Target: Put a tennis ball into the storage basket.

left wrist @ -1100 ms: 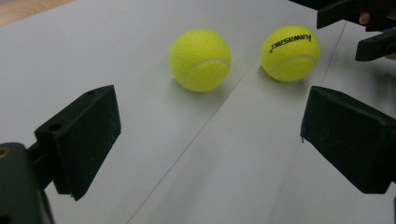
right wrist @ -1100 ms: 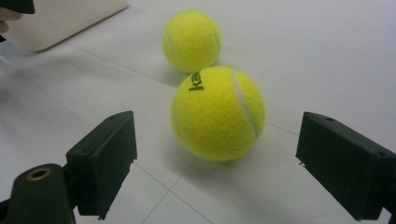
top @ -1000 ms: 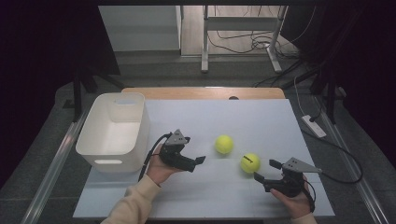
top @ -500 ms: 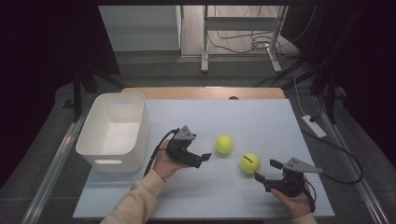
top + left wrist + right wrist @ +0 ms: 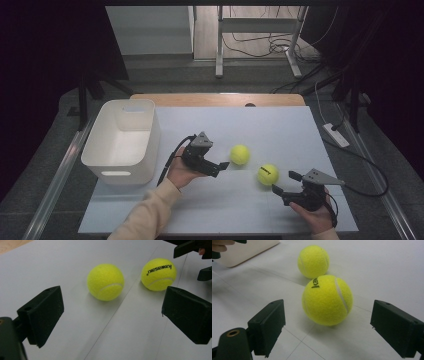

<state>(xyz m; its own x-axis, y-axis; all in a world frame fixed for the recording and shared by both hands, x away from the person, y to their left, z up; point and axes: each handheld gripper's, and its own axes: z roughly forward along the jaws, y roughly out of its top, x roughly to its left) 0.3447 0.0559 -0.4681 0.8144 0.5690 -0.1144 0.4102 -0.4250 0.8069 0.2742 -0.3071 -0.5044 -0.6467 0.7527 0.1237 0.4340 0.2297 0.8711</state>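
Yellow felt shows ahead of both tools: two tennis balls lie on the pale table (image 5: 280, 130), near each other but apart. Since a second ago the left gripper (image 5: 223, 165) has slid forward and to the right, closing on the nearer tennis ball (image 5: 240, 154); the right gripper (image 5: 283, 183) has hardly shifted. The left gripper's jaws stand wide apart and hold nothing, the ball just ahead of them, not touched. The right gripper's jaws are likewise spread wide and empty, with the printed tennis ball (image 5: 327, 300) just in front, between their lines and untouched. The white bin (image 5: 122, 142) sits behind the left gripper, well apart.
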